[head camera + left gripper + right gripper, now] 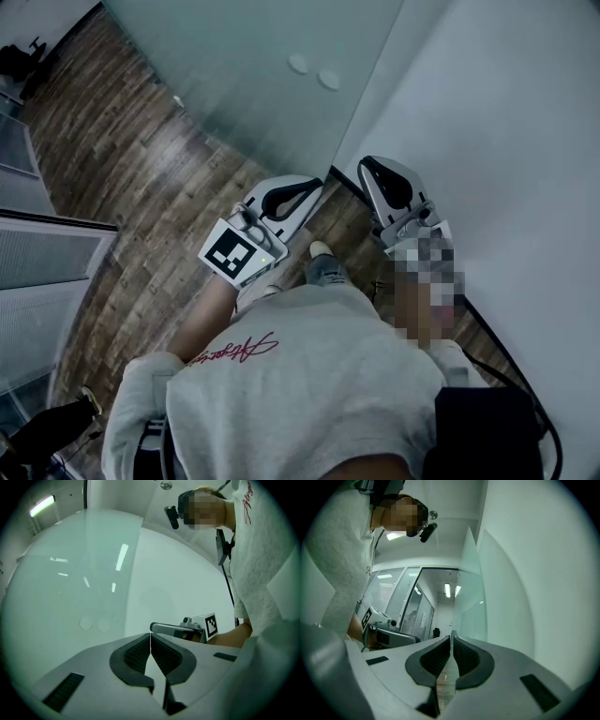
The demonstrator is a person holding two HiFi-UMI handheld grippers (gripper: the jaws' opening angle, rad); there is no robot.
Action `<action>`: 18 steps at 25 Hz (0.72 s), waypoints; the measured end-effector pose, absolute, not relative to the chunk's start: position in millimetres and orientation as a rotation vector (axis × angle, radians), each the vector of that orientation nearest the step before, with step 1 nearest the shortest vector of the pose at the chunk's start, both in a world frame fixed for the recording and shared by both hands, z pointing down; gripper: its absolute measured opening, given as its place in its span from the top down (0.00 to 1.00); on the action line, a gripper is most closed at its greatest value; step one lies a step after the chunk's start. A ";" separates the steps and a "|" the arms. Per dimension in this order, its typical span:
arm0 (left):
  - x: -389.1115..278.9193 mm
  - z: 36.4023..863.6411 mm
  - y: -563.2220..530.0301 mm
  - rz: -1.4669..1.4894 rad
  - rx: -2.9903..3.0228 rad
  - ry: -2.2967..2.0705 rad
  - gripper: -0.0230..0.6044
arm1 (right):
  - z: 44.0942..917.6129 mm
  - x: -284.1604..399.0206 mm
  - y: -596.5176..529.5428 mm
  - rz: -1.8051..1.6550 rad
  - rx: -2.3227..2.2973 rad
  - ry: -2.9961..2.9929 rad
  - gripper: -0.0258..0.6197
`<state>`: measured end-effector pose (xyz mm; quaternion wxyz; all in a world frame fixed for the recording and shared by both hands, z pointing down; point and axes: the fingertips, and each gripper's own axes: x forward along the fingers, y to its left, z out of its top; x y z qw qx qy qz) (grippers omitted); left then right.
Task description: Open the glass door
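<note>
Now smooth frosted glass door (253,84) stands flat just ahead by white wall (506,141), top cut off. L gripper (150,637) & R gripper (451,637): fingers clenched, nothing held.

Frosted glass door (253,75), wood-grain floor (141,178)

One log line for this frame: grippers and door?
left gripper: shut, empty | right gripper: shut, empty | glass door: not gripped
</note>
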<state>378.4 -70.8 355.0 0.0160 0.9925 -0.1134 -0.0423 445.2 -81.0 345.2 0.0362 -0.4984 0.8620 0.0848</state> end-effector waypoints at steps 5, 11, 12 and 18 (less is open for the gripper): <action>375.1 356.6 -71.7 -0.146 3.079 -0.368 0.93 | 349.3 435.2 -78.0 0.318 -1.558 2.675 0.92; 373.6 352.4 -71.6 -0.152 3.093 -0.396 0.93 | 342.7 433.5 -77.1 0.325 -1.564 2.677 0.93; 373.1 352.9 -71.0 -0.148 3.091 -0.398 0.93 | 341.7 432.9 -76.9 0.329 -1.563 2.681 0.93; 370.8 349.2 -74.7 -0.181 3.080 -0.442 0.94 | 342.6 425.8 -79.4 0.349 -1.543 2.718 0.93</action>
